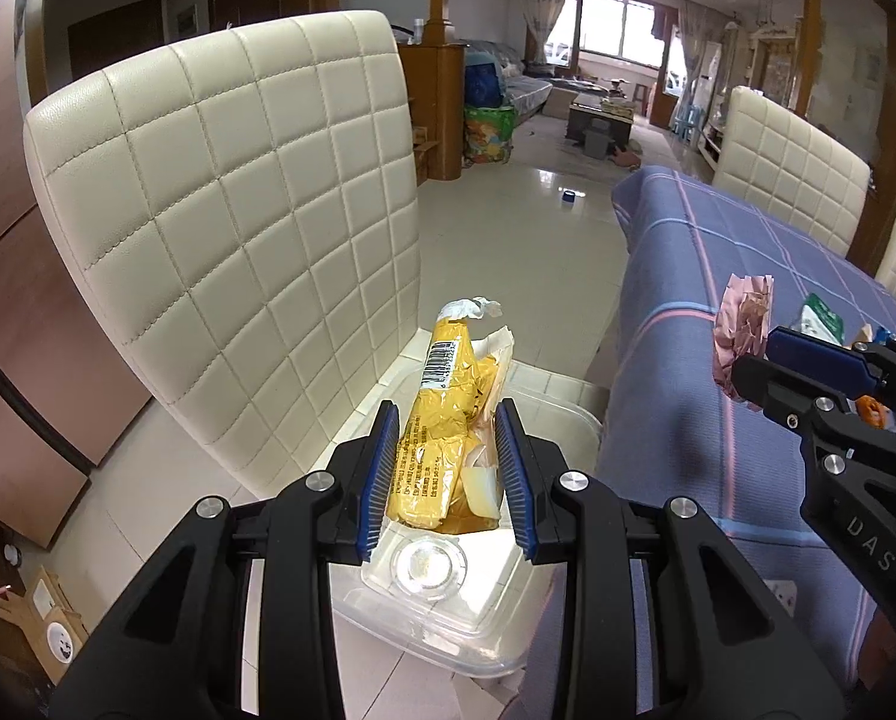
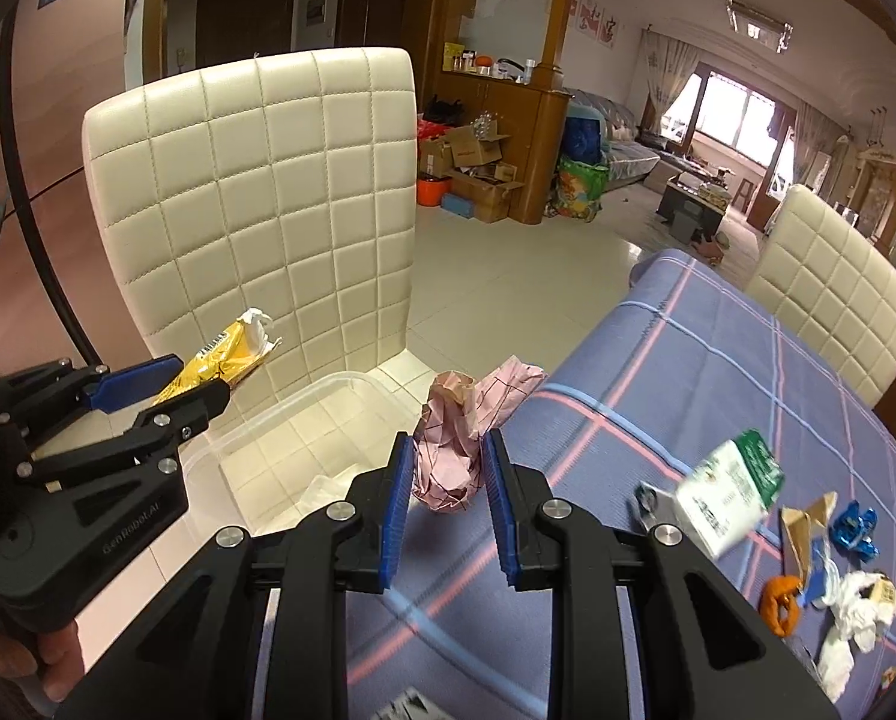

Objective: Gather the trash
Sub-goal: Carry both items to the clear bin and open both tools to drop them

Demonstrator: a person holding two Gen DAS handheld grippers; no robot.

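Trash is in both your grippers: your left gripper [image 1: 448,468] pinches a yellow snack wrapper [image 1: 441,420] above the clear plastic bin [image 1: 562,420] on the cream chair [image 1: 237,210]. Your right gripper [image 2: 444,498], at 3 o'clock from the left, clamps crumpled pink paper [image 2: 454,450] over the tablecloth [image 2: 688,360] edge, the milk carton [image 2: 730,492] lying toward 3 o'clock.

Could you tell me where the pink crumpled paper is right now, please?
The pink crumpled paper is gripped by the right gripper, above the table edge beside the clear bin.
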